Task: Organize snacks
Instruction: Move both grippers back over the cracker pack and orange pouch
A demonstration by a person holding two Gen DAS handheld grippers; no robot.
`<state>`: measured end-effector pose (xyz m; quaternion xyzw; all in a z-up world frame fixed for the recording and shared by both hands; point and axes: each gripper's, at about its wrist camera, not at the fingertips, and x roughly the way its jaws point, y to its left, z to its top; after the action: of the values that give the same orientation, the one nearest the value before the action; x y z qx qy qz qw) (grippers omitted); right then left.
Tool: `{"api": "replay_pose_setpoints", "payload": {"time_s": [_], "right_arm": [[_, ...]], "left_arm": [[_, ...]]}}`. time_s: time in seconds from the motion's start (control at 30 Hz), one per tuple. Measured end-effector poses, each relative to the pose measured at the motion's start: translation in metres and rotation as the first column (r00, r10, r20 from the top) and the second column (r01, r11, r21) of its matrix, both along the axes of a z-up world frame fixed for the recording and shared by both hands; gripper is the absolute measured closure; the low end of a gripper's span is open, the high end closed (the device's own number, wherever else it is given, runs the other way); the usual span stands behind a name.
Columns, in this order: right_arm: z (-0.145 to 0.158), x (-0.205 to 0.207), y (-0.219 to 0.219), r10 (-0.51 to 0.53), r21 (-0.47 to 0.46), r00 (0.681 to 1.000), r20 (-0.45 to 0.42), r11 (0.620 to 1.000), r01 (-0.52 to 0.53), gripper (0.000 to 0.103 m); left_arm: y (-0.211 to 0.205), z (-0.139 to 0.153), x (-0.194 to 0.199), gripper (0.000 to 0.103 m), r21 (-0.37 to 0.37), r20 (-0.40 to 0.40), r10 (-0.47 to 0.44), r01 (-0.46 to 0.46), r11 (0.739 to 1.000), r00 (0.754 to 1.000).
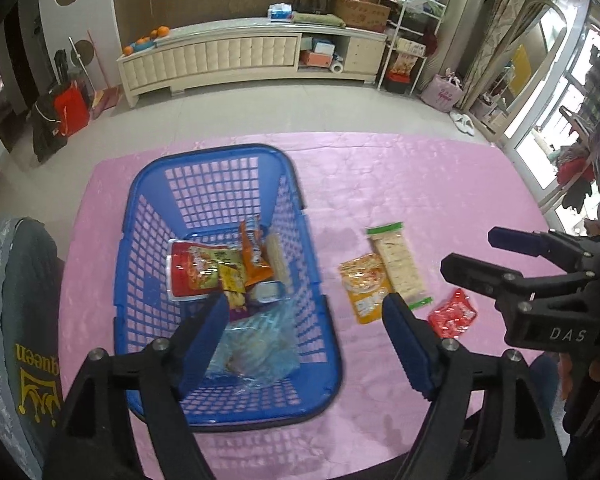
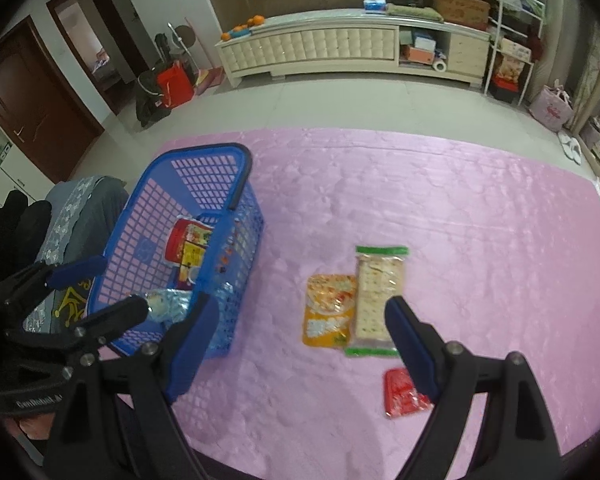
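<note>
A blue lattice basket [image 1: 220, 156] [image 2: 204, 152] stands on the pink tablecloth [image 1: 400, 176]. It holds a red packet [image 1: 190, 272], an orange packet [image 1: 254, 250] and a clear bluish bag [image 1: 256, 340]. My left gripper [image 1: 306, 308] hangs open above the basket's right wall, with nothing between its fingers. To the right on the cloth lie a yellow-orange pouch [image 1: 366, 286] [image 2: 330, 310], a cracker pack with green ends [image 1: 398, 264] [image 2: 378, 300] and a small red packet [image 1: 452, 316] [image 2: 402, 394]. My right gripper [image 2: 300, 304] is open and empty above the cloth, left of these three.
A chair with a grey cushion [image 1: 24, 320] printed "queen" stands against the table's left side. Beyond the table's far edge lie a tiled floor and a long cream cabinet [image 1: 252, 52]. The cloth's right half [image 2: 480, 220] is bare.
</note>
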<state>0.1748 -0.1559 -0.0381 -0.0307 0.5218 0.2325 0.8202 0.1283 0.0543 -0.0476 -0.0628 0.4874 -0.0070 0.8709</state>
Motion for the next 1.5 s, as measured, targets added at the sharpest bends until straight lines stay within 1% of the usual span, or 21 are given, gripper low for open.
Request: {"api": "replay_pose_setpoints", "payload": {"time_s": [0.1,0.3,0.47,0.63,0.87,0.93,1.17,1.27,1.33,1.4,1.47,1.5], "right_arm": [[0.001,-0.004,-0.019,-0.022,-0.005,1.0,0.0,1.0,0.022,0.015],[-0.007,-0.008,-0.052,-0.056,-0.014,0.998,-0.018,0.998,0.056,0.015],[-0.022,-0.007,-0.077,-0.08,-0.023,0.996,-0.046,0.997,0.079,0.015],[-0.039,0.001,-0.101,-0.105,-0.027,0.991,-0.081,0.994,0.103,0.015],[-0.064,0.016,-0.124,-0.13,-0.029,0.985,-0.117,0.991,0.127,0.015],[-0.072,0.024,-0.126,-0.131,-0.027,0.983,-0.132,0.991,0.129,0.015],[-0.109,0.046,-0.127,-0.126,-0.034,0.975,-0.185,0.992,0.122,0.015],[-0.122,0.053,-0.131,-0.132,-0.04,0.972,-0.196,0.991,0.127,0.015],[-0.13,0.057,-0.135,-0.136,-0.041,0.969,-0.205,0.991,0.13,0.015],[-0.135,0.062,-0.137,-0.14,-0.041,0.967,-0.214,0.99,0.135,0.015],[-0.14,0.067,-0.139,-0.141,-0.028,0.963,-0.228,0.99,0.138,0.015],[-0.142,0.068,-0.139,-0.139,-0.027,0.963,-0.231,0.99,0.136,0.015]], "left_arm": [[-0.016,0.002,0.001,0.023,-0.009,0.002,-0.011,0.011,1.0,1.0],[-0.051,-0.008,0.007,0.022,-0.021,-0.022,-0.04,0.039,0.999,0.999],[-0.086,-0.021,0.018,0.022,-0.002,-0.046,-0.092,0.092,0.996,0.995],[-0.108,-0.037,0.03,0.022,-0.003,-0.078,-0.112,0.112,0.994,0.991],[-0.123,-0.062,0.053,0.022,0.0,-0.133,-0.109,0.11,0.994,0.985],[-0.125,-0.07,0.061,0.022,0.009,-0.152,-0.094,0.097,0.995,0.984],[-0.117,-0.105,0.085,0.022,0.01,-0.215,-0.042,0.045,0.999,0.976],[-0.115,-0.117,0.095,0.022,0.002,-0.221,-0.014,0.015,1.0,0.975],[-0.117,-0.123,0.101,0.022,-0.002,-0.227,-0.021,0.022,1.0,0.974],[-0.122,-0.128,0.109,0.022,0.026,-0.227,-0.02,0.026,0.999,0.974],[-0.123,-0.133,0.115,0.023,0.07,-0.235,0.006,0.011,0.997,0.972],[-0.122,-0.136,0.116,0.023,0.076,-0.235,0.018,0.0,0.997,0.972]]}}
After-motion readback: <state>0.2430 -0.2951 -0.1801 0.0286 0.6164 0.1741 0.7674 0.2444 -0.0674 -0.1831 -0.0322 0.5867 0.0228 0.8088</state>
